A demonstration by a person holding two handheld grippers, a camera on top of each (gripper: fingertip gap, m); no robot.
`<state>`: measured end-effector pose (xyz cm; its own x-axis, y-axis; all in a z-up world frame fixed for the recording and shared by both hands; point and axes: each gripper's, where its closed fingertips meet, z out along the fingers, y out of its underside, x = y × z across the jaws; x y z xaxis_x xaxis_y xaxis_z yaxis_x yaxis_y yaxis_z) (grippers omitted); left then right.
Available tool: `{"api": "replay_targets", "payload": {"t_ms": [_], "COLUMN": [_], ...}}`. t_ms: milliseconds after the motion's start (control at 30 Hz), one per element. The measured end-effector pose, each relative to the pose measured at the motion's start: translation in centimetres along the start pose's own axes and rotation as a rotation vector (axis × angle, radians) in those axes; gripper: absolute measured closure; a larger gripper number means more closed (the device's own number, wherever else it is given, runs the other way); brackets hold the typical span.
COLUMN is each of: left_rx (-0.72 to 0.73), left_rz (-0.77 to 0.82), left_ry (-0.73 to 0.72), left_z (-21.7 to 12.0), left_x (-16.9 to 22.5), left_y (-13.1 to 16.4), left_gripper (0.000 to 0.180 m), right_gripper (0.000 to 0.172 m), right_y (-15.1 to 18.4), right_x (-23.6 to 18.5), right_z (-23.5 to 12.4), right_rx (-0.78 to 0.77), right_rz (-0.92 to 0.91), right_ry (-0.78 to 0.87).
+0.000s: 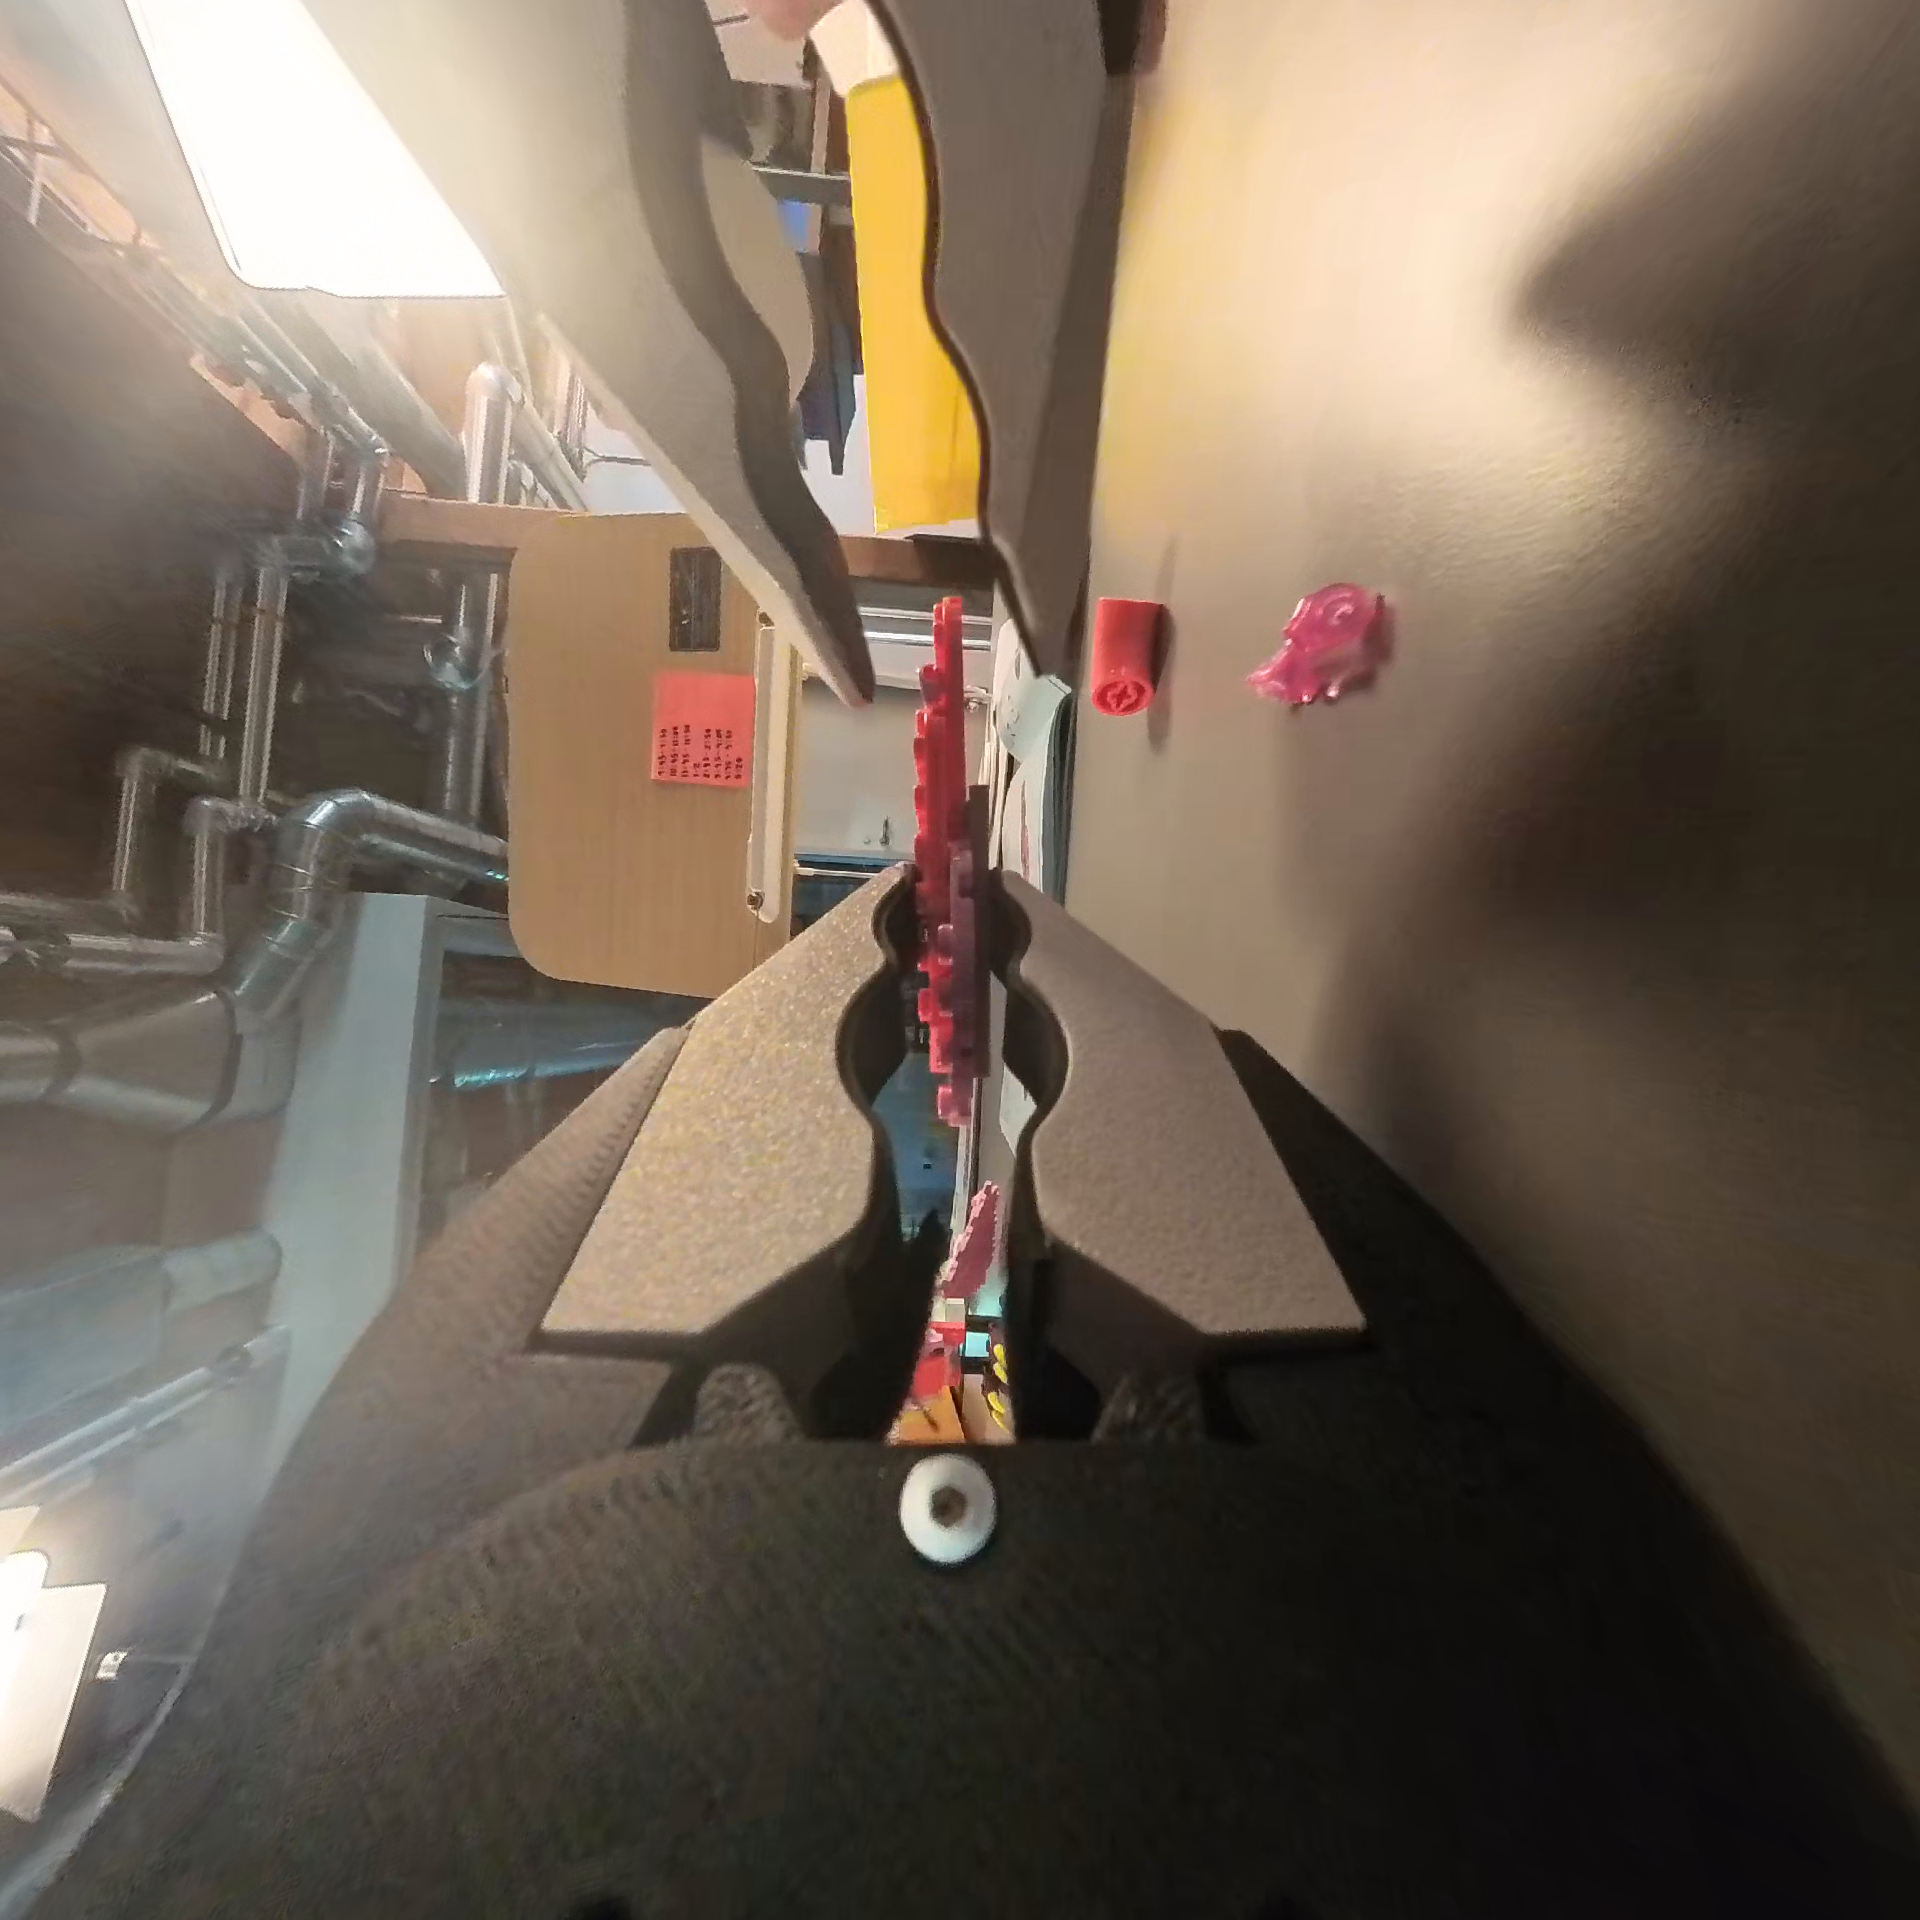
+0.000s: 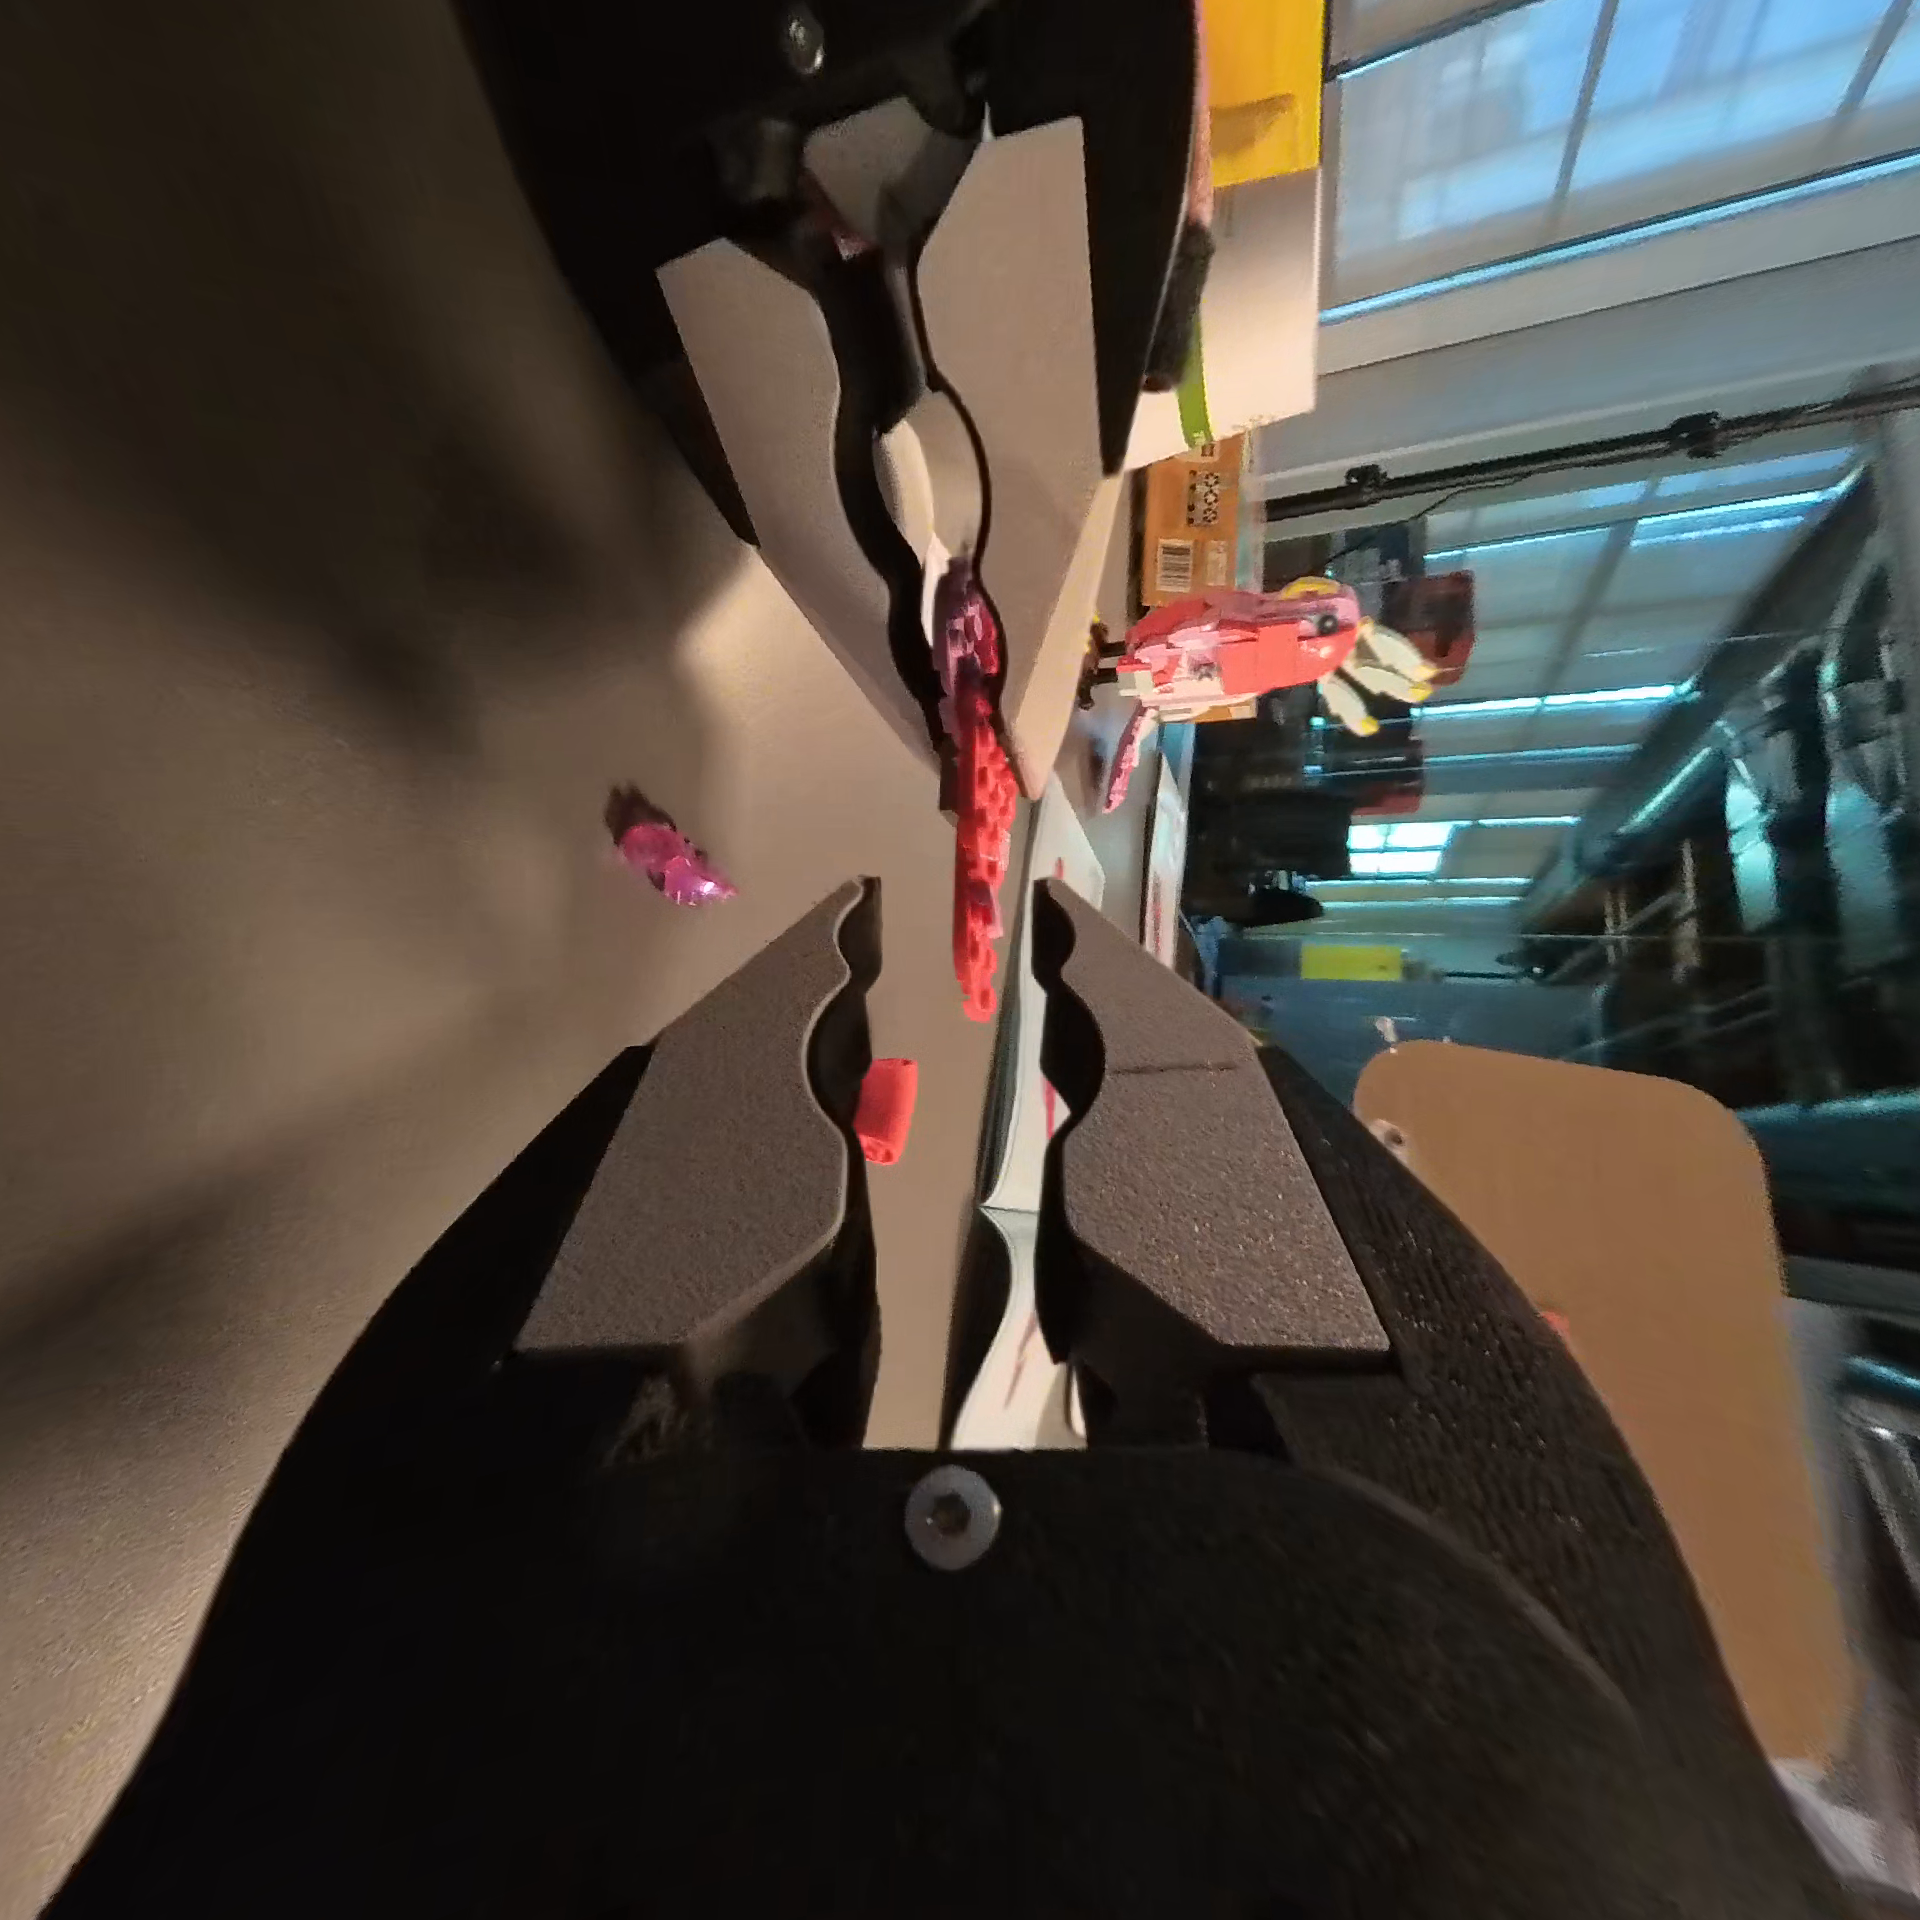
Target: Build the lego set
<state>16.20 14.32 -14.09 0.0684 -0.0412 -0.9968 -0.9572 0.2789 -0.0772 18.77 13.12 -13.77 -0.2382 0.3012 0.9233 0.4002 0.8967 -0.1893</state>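
Left gripper (image 1: 961, 883) lay sideways, clamped on one red brick plate (image 1: 940, 831). Right gripper (image 2: 956, 899) faced it, jaws apart around plate's tip. Beside plate: one red cylinder (image 1: 1125, 657), one pink piece (image 1: 1320, 646).

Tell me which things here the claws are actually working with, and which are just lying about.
In hand:
- red and purple brick plate piece, clamped in left claw
- right claw, open around the plate's far end

Lying about:
- red cylinder
- pink crumpled bit
- brick bird model
- booklet
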Motion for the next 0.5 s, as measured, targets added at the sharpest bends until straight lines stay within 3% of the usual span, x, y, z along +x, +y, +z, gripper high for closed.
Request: {"api": "replay_targets", "payload": {"t_ms": [200,500], "left_rx": [0.025,0.121], "left_rz": [-0.023,-0.091], "left_ry": [-0.007,-0.048], "left_z": [-0.2,-1.0], "left_x": [-0.3,-1.7], "left_y": [-0.3,-1.1], "left_gripper": [0.17,0.17], "right_gripper": [0.166,0.168], "right_y": [-0.2,-1.5], "right_x": [0.5,1.7], "right_z": [0.0,-1.2], "right_rx": [0.011,0.111], "right_rz": [-0.069,-0.023], "right_ry": [0.049,0.072]}}
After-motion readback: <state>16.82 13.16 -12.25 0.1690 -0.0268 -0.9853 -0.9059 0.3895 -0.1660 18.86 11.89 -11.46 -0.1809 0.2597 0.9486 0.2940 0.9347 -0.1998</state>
